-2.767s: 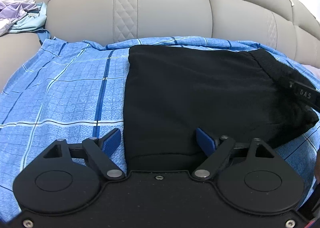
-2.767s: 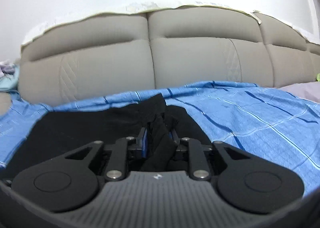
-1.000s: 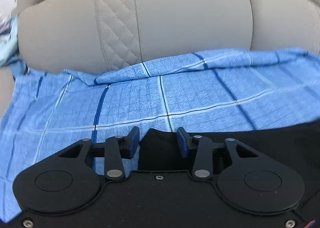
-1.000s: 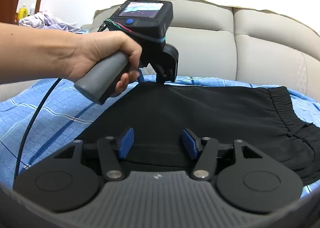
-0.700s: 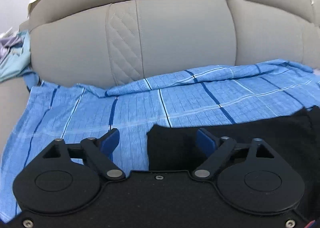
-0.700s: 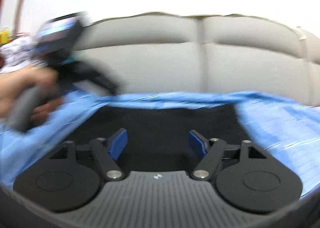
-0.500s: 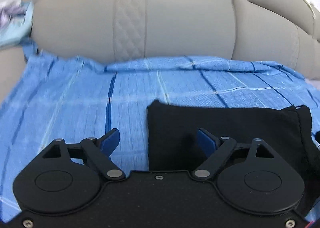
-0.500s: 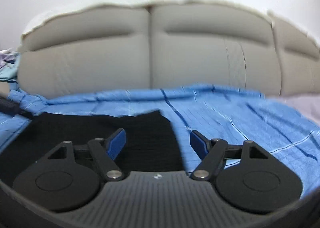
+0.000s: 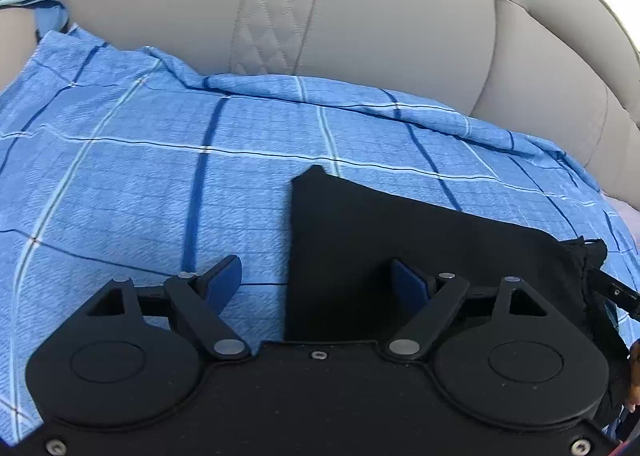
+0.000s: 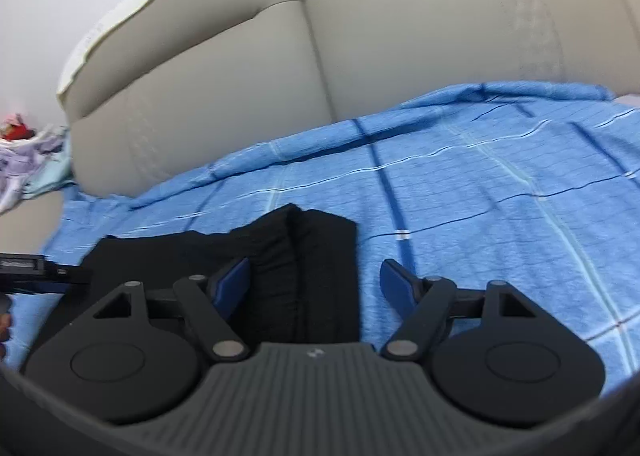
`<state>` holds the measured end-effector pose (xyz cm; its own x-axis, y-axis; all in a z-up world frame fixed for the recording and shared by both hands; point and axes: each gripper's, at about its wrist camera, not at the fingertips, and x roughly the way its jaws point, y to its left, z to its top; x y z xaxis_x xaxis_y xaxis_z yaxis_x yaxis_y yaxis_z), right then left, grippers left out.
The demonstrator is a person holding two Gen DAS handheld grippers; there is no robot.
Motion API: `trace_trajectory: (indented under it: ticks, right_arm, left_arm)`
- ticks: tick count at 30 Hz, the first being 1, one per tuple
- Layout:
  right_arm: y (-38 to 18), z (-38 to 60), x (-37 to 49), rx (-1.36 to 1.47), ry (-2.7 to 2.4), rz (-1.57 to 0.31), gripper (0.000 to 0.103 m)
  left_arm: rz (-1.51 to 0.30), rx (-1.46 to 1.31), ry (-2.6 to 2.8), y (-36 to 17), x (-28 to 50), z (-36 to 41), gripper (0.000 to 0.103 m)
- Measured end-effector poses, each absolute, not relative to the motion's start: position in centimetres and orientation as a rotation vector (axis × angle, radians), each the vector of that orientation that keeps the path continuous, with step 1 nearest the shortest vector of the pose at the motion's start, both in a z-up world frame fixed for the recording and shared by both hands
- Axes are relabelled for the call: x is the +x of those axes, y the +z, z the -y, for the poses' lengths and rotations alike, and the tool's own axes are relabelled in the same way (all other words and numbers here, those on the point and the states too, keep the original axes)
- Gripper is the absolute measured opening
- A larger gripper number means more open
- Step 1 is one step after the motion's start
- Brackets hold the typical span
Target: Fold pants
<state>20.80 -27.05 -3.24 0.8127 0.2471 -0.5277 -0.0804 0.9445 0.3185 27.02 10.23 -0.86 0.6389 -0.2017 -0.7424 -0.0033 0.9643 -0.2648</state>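
The black pants lie folded flat on a blue checked sheet on the sofa seat. My left gripper is open and empty, just above the pants' left edge, which runs between its blue pads. In the right wrist view the pants show their right end, with a thick fold ridge. My right gripper is open and empty, straddling the pants' right edge. The body of the left gripper shows at the far left.
The beige sofa backrest rises right behind the sheet. A pile of loose clothes lies on the sofa's left end. The blue sheet extends to the right of the pants.
Both grippers have let go of the pants and opened wide. They have drawn apart to the pants' left and right ends, and both views have tilted and come lower over the sheet.
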Motion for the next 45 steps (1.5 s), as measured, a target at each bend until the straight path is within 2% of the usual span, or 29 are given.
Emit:
trace_trajectory:
  ticks: [4, 10, 13, 15, 17, 19, 23, 24, 25, 29, 31, 32, 33, 34, 36, 37, 38, 39, 42, 43, 45]
  right_arm:
    - [-3.3, 27.0, 20.9, 0.295, 0.235, -0.607, 0.075]
    - [-3.3, 26.4, 22.0, 0.239, 0.247, -0.616, 0.076]
    - [-3.3, 26.0, 22.5, 0.217, 0.267, -0.619, 0.07]
    - [-3.3, 26.3, 22.3, 0.244, 0.277, -0.621, 0.058]
    - [-3.1, 26.6, 21.9, 0.282, 0.285, -0.632, 0.052]
    - [-3.0, 26.5, 21.6, 0.264, 0.289, -0.631, 0.05]
    - [-2.9, 26.3, 21.4, 0.258, 0.237, -0.624, 0.051]
    - [-3.0, 26.2, 21.3, 0.256, 0.216, -0.619, 0.055]
    - [-3.0, 26.0, 21.3, 0.24, 0.191, -0.613, 0.063]
    - [-3.2, 25.6, 22.1, 0.218, 0.188, -0.616, 0.068]
    - [-3.3, 26.2, 22.5, 0.264, 0.199, -0.622, 0.068]
    - [-3.4, 26.5, 22.4, 0.286, 0.2, -0.621, 0.065]
    - [-3.4, 26.5, 22.4, 0.294, 0.204, -0.621, 0.057]
    - [-3.4, 26.3, 22.4, 0.289, 0.207, -0.623, 0.056]
    - [-3.2, 26.0, 22.2, 0.284, 0.221, -0.631, 0.045]
    - [-3.2, 26.1, 22.1, 0.306, 0.226, -0.634, 0.043]
    - [-3.2, 26.1, 22.0, 0.327, 0.227, -0.633, 0.04]
    - [-3.2, 26.0, 21.8, 0.338, 0.223, -0.626, 0.038]
    - [-2.9, 25.3, 21.5, 0.316, 0.201, -0.604, 0.034]
    - [-2.7, 25.0, 21.4, 0.307, 0.199, -0.592, 0.033]
    - [-2.1, 24.2, 21.4, 0.289, 0.203, -0.573, 0.03]
  left_arm:
    - [-0.869, -0.239, -0.121, -1.1, 27.7, -9.8, 0.081]
    - [-0.866, -0.256, -0.113, -1.2, 28.9, -9.6, 0.081]
    - [-0.861, -0.232, -0.135, -1.1, 29.0, -8.9, 0.081]
    - [-0.861, -0.224, -0.165, -0.9, 28.8, -8.6, 0.081]
    - [-0.861, -0.213, -0.19, -0.9, 28.5, -8.4, 0.081]
    - [-0.859, -0.202, -0.199, -0.9, 28.3, -8.3, 0.081]
    - [-0.863, -0.227, -0.2, -0.9, 28.3, -8.6, 0.082]
    - [-0.864, -0.232, -0.202, -0.9, 28.3, -8.6, 0.083]
    - [-0.864, -0.234, -0.205, -0.9, 28.3, -8.6, 0.084]
    - [-0.854, -0.19, -0.214, -1.2, 28.5, -7.8, 0.09]
    - [-0.851, -0.165, -0.208, -1.2, 28.6, -7.2, 0.091]
    - [-0.848, -0.164, -0.206, -1.2, 28.6, -7.1, 0.091]
    - [-0.845, -0.168, -0.207, -1.2, 28.6, -7.0, 0.09]
    - [-0.844, -0.172, -0.206, -1.2, 28.6, -7.0, 0.088]
    - [-0.843, -0.186, -0.205, -1.1, 28.7, -7.2, 0.079]
    - [-0.845, -0.195, -0.2, -1.0, 28.7, -7.4, 0.075]
    - [-0.847, -0.204, -0.19, -0.9, 28.6, -7.6, 0.067]
    - [-0.845, -0.214, -0.177, -0.9, 28.5, -7.9, 0.051]
    - [-0.815, -0.234, -0.138, -0.6, 27.7, -8.8, 0.024]
    - [-0.789, -0.212, -0.104, -0.3, 27.3, -8.7, 0.018]
    - [-0.739, -0.131, -0.069, 0.3, 26.6, -7.8, 0.015]
